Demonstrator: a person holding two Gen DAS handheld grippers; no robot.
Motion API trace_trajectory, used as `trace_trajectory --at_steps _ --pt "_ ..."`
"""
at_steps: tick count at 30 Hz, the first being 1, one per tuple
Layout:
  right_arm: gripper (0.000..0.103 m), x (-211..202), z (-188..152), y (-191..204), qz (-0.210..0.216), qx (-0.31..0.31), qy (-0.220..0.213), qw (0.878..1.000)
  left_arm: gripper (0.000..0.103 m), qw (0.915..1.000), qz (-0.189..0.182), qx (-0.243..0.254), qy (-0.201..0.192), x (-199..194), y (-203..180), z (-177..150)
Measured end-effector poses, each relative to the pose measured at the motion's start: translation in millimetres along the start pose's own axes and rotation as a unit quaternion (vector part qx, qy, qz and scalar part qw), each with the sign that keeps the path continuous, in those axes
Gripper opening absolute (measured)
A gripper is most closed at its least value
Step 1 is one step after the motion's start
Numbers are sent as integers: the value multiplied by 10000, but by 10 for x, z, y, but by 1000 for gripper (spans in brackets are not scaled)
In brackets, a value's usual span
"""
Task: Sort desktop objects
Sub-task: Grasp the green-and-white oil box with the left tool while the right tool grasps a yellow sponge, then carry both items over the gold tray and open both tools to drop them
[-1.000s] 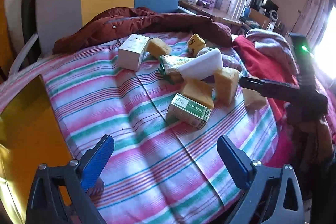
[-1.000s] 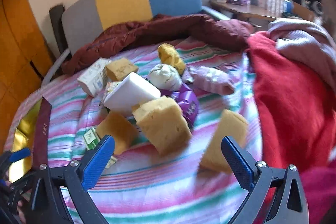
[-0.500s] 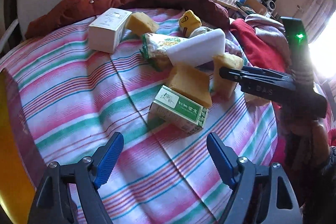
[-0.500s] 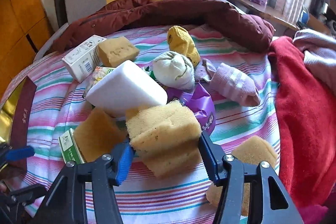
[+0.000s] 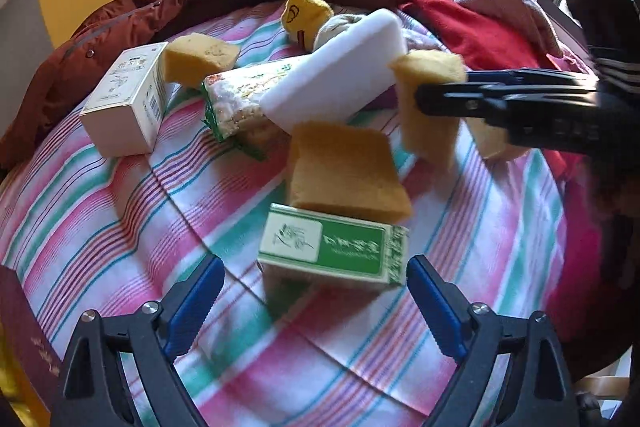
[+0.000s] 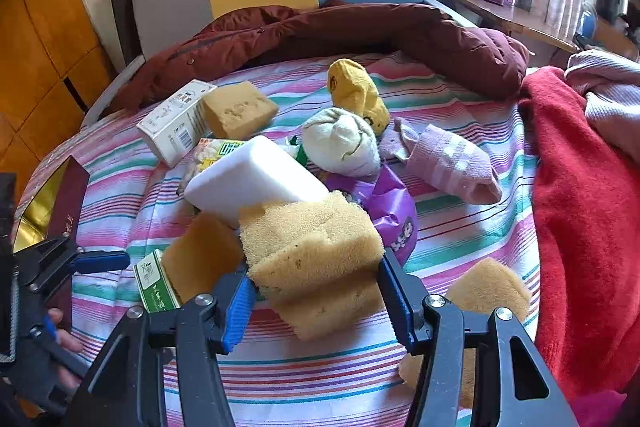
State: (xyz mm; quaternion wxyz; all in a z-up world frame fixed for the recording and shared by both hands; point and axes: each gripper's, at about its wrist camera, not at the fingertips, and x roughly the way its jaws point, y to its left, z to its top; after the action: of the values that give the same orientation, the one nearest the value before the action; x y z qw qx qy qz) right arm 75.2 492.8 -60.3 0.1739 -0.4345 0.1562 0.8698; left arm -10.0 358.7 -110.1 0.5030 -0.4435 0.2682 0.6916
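Since a second ago we have swung our left gripper (image 5: 312, 291) down over the green box (image 5: 334, 245), and our right gripper (image 6: 316, 291) has closed on the big yellow sponge (image 6: 310, 253). Left first: those jaws are opening, spread wide to either side of the box without touching it. To the right, the pads pinch the sponge, dented between them. We judge the sorting barely begun: the white box (image 5: 128, 99), white foam block (image 5: 340, 75), socks (image 6: 448, 163) and other sponges lie jumbled on the striped sheet (image 5: 100, 219).
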Motion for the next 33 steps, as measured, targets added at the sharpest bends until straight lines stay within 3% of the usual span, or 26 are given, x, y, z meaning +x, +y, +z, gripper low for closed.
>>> trace_trajectory --at_steps 1,3,4,8,12,16,19,24,27,33 --pt "58 -6 2 -11 1 19 -11 10000 91 10000 -15 -22 11 24 15 24" --pt "58 -20 1 -19 3 34 -42 10000 76 10000 -15 -76 14 44 32 32" --pt "58 -29 3 -24 18 46 -60 10000 74 10000 -25 -84 7 41 26 19" --pt "58 -95 27 -63 51 118 -240 9996 74 9999 -44 -50 -145 -27 -13 -80" --pt "58 -212 50 -170 113 375 -529 9978 74 9985 -98 -415 -353 -209 7 -191" --pt "58 -333 74 -208 608 524 -825 9934 74 9955 14 -745 -588 -500 74 -347" --pt "58 -415 72 -58 895 212 -997 9908 74 9918 236 -1000 -765 -746 172 -490" --pt "58 -476 45 236 1530 -161 -944 9836 74 9769 525 -1700 -1181 -1292 516 -860" --pt "58 -495 12 479 1864 -255 -786 9790 74 9637 770 -2164 -1364 -1569 766 -1110" --pt "57 -540 -63 1222 2140 -884 -679 9704 74 9365 1208 -2949 -1461 -1854 1236 -1636"
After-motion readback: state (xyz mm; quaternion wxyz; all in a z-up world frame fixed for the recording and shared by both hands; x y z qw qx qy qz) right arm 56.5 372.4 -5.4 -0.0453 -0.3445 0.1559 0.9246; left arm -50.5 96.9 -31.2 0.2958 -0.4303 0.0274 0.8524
